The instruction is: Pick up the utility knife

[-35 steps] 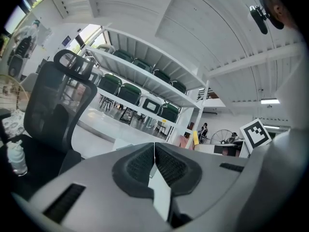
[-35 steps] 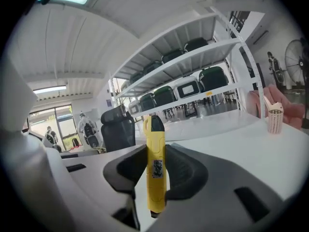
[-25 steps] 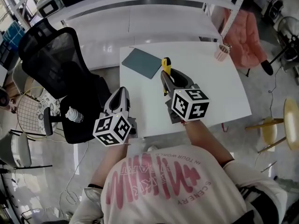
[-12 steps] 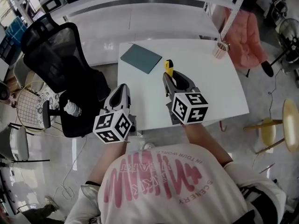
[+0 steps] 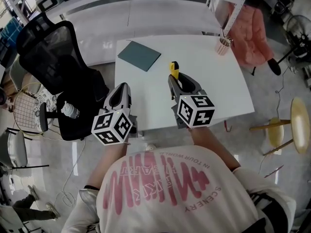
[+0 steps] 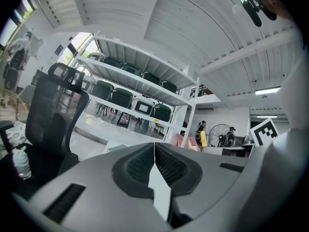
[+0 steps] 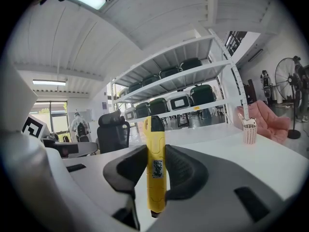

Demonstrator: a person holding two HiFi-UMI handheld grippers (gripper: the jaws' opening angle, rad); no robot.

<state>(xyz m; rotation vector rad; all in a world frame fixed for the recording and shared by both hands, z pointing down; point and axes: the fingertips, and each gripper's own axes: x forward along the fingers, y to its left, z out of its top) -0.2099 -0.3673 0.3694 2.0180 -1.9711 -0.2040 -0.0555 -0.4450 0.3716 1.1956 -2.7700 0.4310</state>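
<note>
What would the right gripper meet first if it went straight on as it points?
Nothing close, it seems: past the utility knife in the right gripper lies bare table, with the cup off to the right.

This looks like an open lab or workshop hall fitted with office furniture. A white table point(image 5: 218, 91) stands on a glossy grey floor point(image 5: 53, 178), with a black mesh office chair point(image 5: 46, 52) to its left. Beyond it is steel shelving point(image 7: 193, 74) stacked with dark storage crates point(image 7: 202, 94), and a pedestal fan point(image 7: 292, 76) stands off its right end.

Bright ceiling light, fisheye edges, sharp.
</note>
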